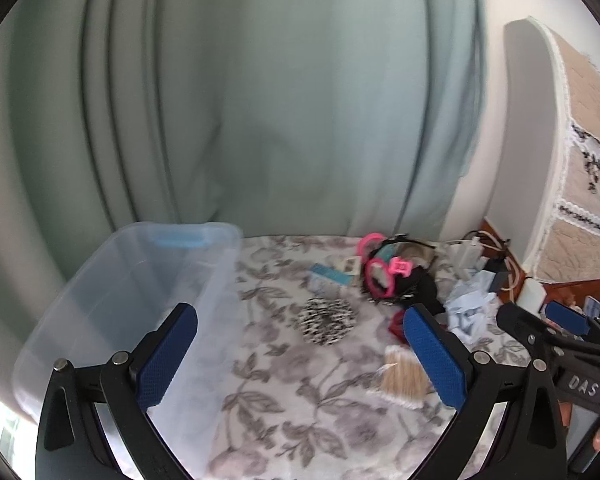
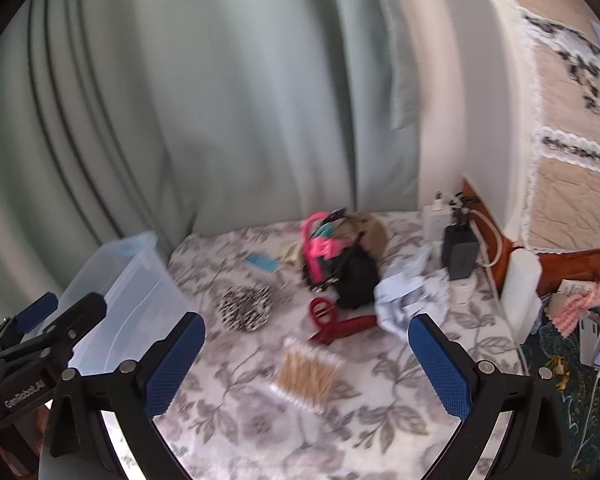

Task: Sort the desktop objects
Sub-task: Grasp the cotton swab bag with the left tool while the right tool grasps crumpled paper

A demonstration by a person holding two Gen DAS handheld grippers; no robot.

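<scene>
A clear plastic bin [image 1: 140,300] with a blue handle stands at the left of the flowered tabletop [image 1: 292,408]. Loose items lie to its right: a black-and-white scrunchie [image 1: 327,320], a bag of cotton swabs [image 1: 400,376], red scissors [image 2: 336,322], a small blue card [image 2: 262,262] and a pile of pink and black hair accessories [image 2: 332,256]. My left gripper [image 1: 300,356] hovers open over the bin's right wall and the cloth, empty. My right gripper [image 2: 306,360] is open above the cotton swabs [image 2: 308,374], holding nothing. Each gripper shows at the edge of the other's view.
A green curtain [image 1: 240,100] hangs behind the table. Crumpled pale blue cloth [image 2: 412,292], a black charger [image 2: 458,252], white adapters with cables [image 2: 436,216] and a white bottle [image 2: 522,292] crowd the right side. A quilted bed edge [image 2: 572,160] rises at far right.
</scene>
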